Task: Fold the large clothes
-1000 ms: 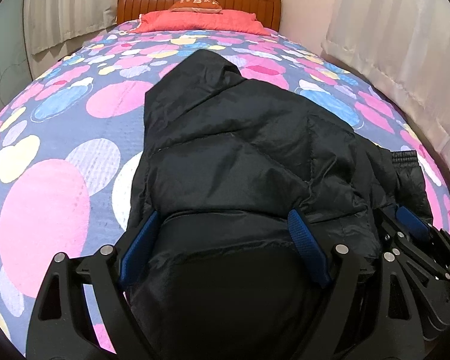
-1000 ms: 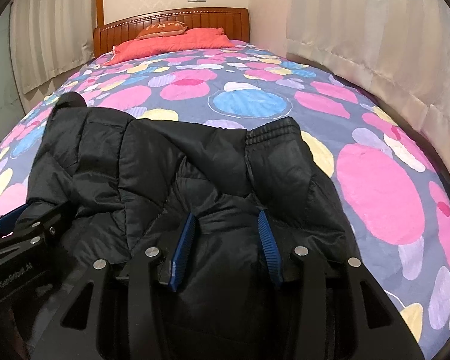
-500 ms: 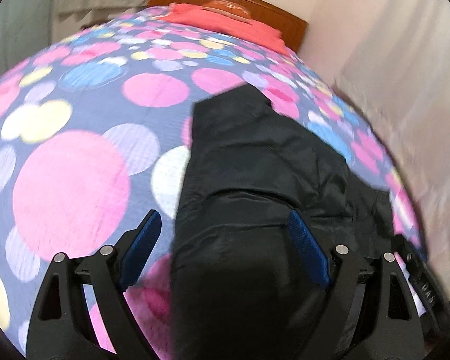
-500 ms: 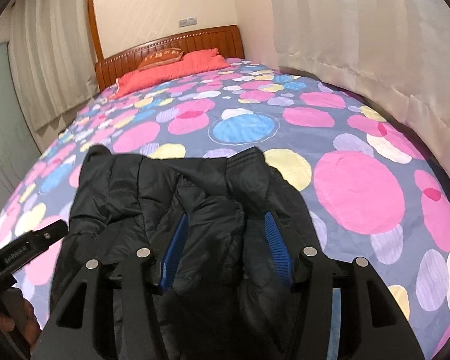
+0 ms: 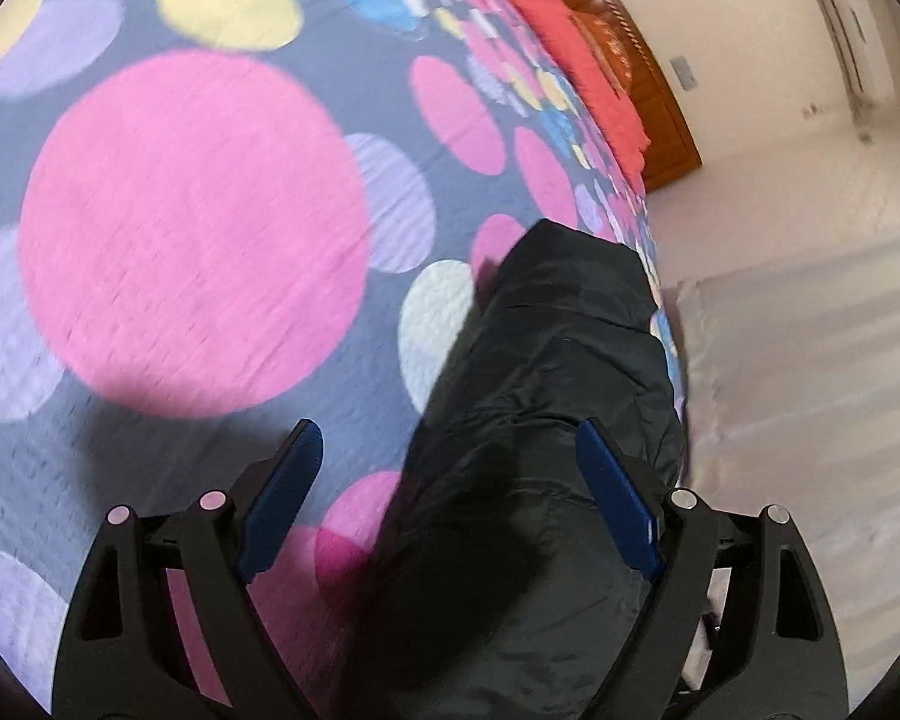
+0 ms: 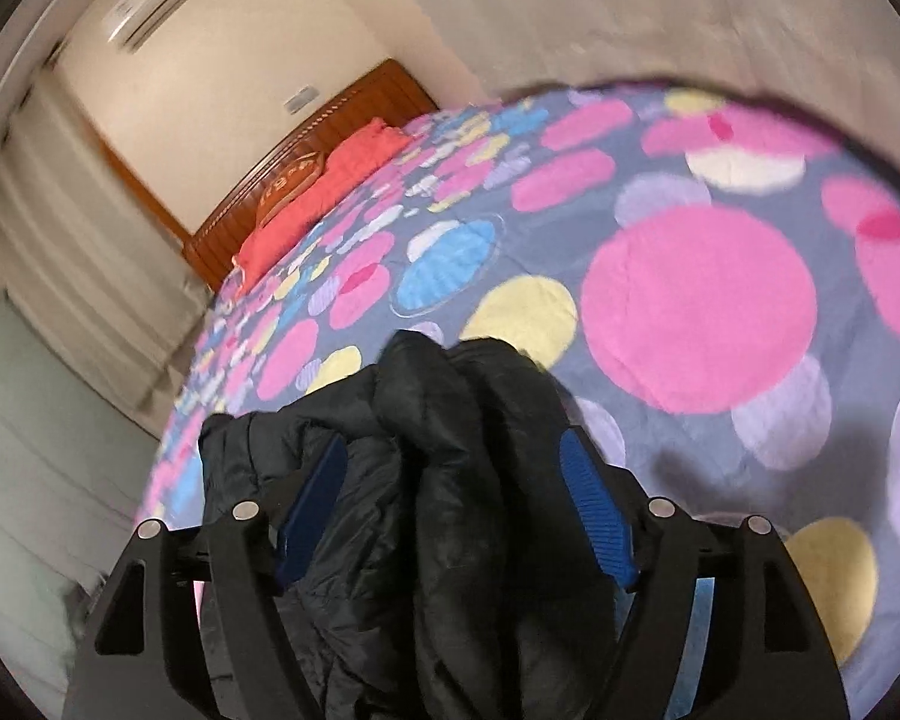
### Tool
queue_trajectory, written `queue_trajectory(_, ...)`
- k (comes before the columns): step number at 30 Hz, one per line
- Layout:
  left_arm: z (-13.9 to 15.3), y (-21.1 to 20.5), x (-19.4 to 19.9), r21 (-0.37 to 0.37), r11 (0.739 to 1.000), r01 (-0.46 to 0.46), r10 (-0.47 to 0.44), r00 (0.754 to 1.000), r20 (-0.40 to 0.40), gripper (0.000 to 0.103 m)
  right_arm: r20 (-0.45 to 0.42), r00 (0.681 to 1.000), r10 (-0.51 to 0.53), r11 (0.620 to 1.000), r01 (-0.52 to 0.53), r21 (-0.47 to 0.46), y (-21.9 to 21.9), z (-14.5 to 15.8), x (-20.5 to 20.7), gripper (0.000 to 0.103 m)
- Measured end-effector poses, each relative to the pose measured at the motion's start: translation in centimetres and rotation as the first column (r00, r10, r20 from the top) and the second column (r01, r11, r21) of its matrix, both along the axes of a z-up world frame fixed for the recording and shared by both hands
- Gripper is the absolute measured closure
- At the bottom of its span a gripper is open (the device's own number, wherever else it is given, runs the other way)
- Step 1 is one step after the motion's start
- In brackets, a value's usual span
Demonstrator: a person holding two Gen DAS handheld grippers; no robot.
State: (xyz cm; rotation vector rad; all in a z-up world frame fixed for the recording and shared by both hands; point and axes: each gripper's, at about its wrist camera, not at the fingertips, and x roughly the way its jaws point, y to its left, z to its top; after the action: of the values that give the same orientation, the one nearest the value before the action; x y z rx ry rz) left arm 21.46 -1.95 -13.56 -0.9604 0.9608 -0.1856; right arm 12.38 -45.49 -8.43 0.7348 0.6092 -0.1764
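Observation:
A black puffer jacket (image 5: 546, 420) hangs bunched and lifted above the bed with the dotted cover (image 5: 192, 228). In the left wrist view my left gripper (image 5: 450, 480) has its blue pads wide apart; the jacket fills the right side of the gap against the right pad (image 5: 615, 504), and the left pad stands clear of it. In the right wrist view my right gripper (image 6: 450, 498) is closed on a thick bundle of the jacket (image 6: 462, 480), with both blue pads pressing its folds. The jacket's lower part is hidden behind the fingers.
The bed cover (image 6: 690, 300) spreads beneath both views. A red pillow (image 6: 324, 192) and wooden headboard (image 6: 306, 144) stand at the far end. Pale curtains (image 5: 810, 372) hang along the bedside, and an air conditioner (image 6: 156, 0) is on the wall.
Both grippers have risen and tilted sharply, lifting the jacket off the bed. The jacket went from lying spread out to hanging in a narrow bundle. The views are now rotated and blurred.

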Motion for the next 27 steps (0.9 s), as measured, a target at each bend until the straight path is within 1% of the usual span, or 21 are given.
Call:
queue_trajectory(2, -0.5, 0.5, -0.2, -0.036, 0.999, -0.002, 0.001, 1.0, -0.005, 0.017, -0.014, 1.0, -0.001, 0.999, 0.001, 0.046, -1.0, -1.1, 0.2, 0.03)
queue_trajectory(3, -0.8, 0.4, -0.3, -0.053, 0.999, 0.007, -0.008, 1.0, -0.003, 0.015, -0.025, 1.0, 0.005, 0.998, -0.003, 0.06, -1.3, -1.7, 0.4, 0.03)
queue_trajectory(4, -1.1, 0.3, -0.2, -0.061, 0.998, 0.02, -0.02, 1.0, 0.002, 0.011, -0.031, 0.999, 0.011, 0.997, -0.009, 0.072, -1.5, -2.1, 0.4, 0.03)
queue_trajectory(7, -2.0, -0.6, 0.3, -0.075, 0.995, 0.062, -0.062, 0.998, 0.005, 0.011, -0.053, 0.998, 0.039, 0.993, -0.032, 0.114, -1.9, -3.6, 1.1, 0.03)
queue_trajectory(9, -2.7, -1.5, 0.9, -0.086, 0.991, 0.106, -0.107, 0.994, -0.002, 0.011, -0.071, 0.996, 0.056, 0.99, -0.047, 0.13, -2.0, -4.5, 1.6, 0.03)
queue_trajectory(12, -2.4, -2.8, 1.6, -0.046, 0.985, 0.164, -0.163, 0.986, 0.031, 0.01, -0.088, 0.992, 0.089, 0.982, -0.073, 0.172, -2.2, -6.2, 2.5, 0.028)
queue_trajectory(14, -2.5, -3.6, 2.0, -0.048, 0.979, 0.199, -0.196, 0.979, 0.049, 0.008, -0.078, 0.991, 0.107, 0.973, -0.089, 0.212, -2.2, -7.1, 2.8, 0.022)
queue_trajectory(16, -2.5, -4.3, 2.5, -0.04, 0.975, 0.219, -0.217, 0.975, 0.052, 0.004, -0.058, 0.991, 0.118, 0.971, -0.103, 0.213, -2.0, -7.3, 3.0, 0.018)
queue_trajectory(18, -2.4, -5.0, 3.0, -0.025, 0.97, 0.24, -0.239, 0.97, 0.052, 0.003, -0.055, 0.988, 0.147, 0.971, -0.133, 0.198, -1.5, -7.2, 3.4, 0.018)
queue_trajectory(20, -2.5, -5.8, 3.7, -0.019, 0.961, 0.275, -0.273, 0.96, 0.06, 0.003, -0.044, 0.975, 0.216, 0.955, -0.202, 0.218, -0.8, -7.5, 4.2, 0.019)
queue_trajectory(21, -2.5, -6.4, 4.0, -0.023, 0.952, 0.306, -0.304, 0.95, 0.069, 0.003, -0.061, 0.967, 0.247, 0.949, -0.228, 0.22, -0.1, -7.8, 4.7, 0.019)
queue_trajectory(22, -2.6, -6.9, 4.1, -0.025, 0.945, 0.326, -0.324, 0.944, 0.069, 0.004, -0.079, 0.965, 0.249, 0.955, -0.231, 0.184, 0.4, -7.6, 4.9, 0.02)
queue_trajectory(24, -2.5, -7.7, 4.1, 0.003, 0.941, 0.338, -0.338, 0.939, 0.065, 0.006, -0.109, 0.961, 0.255, 0.962, -0.241, 0.124, 1.4, -7.4, 5.3, 0.03)
queue_trajectory(25, -2.4, -8.0, 4.1, 0.01, 0.938, 0.345, -0.345, 0.936, 0.066, 0.008, -0.106, 0.959, 0.263, 0.959, -0.248, 0.138, 1.7, -7.6, 5.3, 0.049)
queue_trajectory(26, -2.4, -7.9, 4.0, 0.006, 0.938, 0.346, -0.346, 0.936, 0.068, 0.009, -0.09, 0.957, 0.275, 0.95, -0.257, 0.177, 1.7, -7.9, 5.4, 0.06)
queue_trajectory(27, -2.4, -7.9, 4.0, 0.002, 0.938, 0.347, -0.347, 0.935, 0.069, 0.011, -0.069, 0.959, 0.274, 0.94, -0.252, 0.232, 1.6, -8.4, 5.3, 0.062)
